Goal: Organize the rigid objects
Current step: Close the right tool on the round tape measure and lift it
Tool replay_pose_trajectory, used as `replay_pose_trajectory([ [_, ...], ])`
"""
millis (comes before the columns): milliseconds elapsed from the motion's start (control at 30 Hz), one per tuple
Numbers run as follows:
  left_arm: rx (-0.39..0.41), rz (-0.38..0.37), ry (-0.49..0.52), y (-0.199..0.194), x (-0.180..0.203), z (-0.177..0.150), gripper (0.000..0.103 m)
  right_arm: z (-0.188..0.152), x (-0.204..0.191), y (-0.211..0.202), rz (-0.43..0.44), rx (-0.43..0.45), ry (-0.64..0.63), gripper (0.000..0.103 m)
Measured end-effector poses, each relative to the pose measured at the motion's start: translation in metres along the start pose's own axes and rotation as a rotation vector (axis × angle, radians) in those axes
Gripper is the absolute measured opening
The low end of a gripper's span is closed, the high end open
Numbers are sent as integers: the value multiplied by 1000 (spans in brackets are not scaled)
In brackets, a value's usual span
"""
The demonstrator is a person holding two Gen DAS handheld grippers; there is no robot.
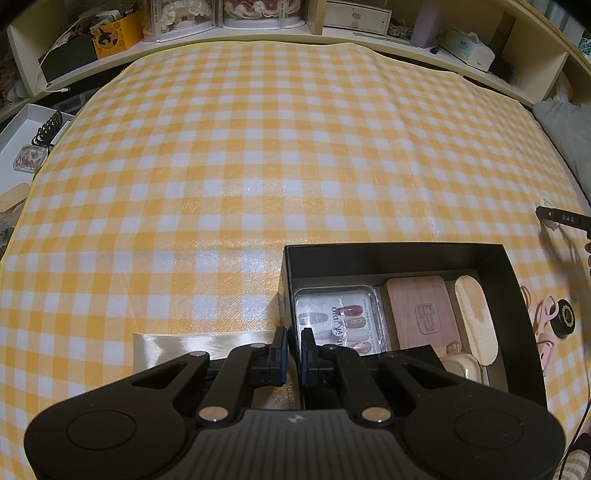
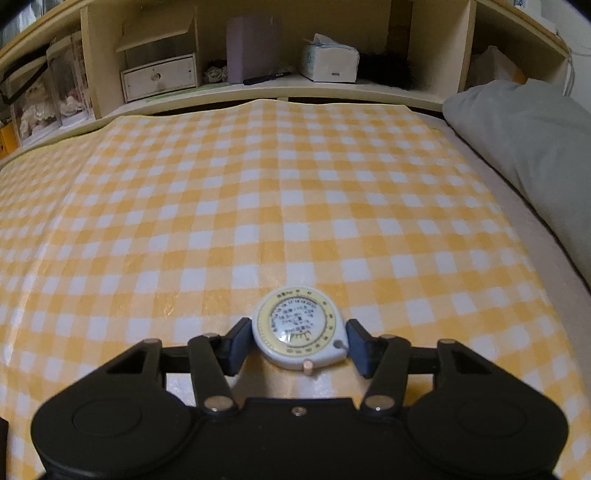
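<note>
In the left wrist view my left gripper (image 1: 293, 343) is shut on the left wall of a black open box (image 1: 402, 253), one finger inside and one outside. The box holds a clear case of press-on nails (image 1: 338, 315), a wooden block (image 1: 421, 314), a pale oval brush (image 1: 476, 321) and a small cream case (image 1: 461, 363). In the right wrist view my right gripper (image 2: 299, 341) is open around a round white and yellow tape measure (image 2: 299, 330) that lies on the checked cloth (image 2: 258, 192); the pads stand just beside it.
A shiny cream ribbon (image 1: 192, 345) lies left of the box. A black round jar (image 1: 565, 317) and pink clips (image 1: 545, 332) lie right of it. Shelves (image 1: 295, 22) with boxes line the far edge. A grey pillow (image 2: 524, 147) lies at right.
</note>
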State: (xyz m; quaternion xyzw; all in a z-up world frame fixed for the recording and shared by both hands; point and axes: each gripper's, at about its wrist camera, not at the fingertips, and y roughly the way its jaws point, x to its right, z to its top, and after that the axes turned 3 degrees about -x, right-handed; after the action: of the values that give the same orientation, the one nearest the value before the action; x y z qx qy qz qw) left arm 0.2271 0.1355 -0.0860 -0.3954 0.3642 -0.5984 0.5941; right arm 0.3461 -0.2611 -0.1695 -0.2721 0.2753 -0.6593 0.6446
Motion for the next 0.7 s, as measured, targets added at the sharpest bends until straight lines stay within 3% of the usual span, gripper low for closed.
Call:
replay_pose_trajectory([
  [100, 1, 0, 0, 0, 0, 0, 7, 0, -1, -5, -18, 2, 2, 56],
  [267, 0, 0, 0, 0, -1, 0, 7, 4, -7, -26, 28, 7, 76, 55],
  [433, 1, -1, -1, -1, 0, 0, 7, 0, -36, -55, 129, -6, 117, 55],
  [700, 0, 2, 10, 4, -1, -1, 7, 3, -103, -122, 322, 63, 3, 55],
])
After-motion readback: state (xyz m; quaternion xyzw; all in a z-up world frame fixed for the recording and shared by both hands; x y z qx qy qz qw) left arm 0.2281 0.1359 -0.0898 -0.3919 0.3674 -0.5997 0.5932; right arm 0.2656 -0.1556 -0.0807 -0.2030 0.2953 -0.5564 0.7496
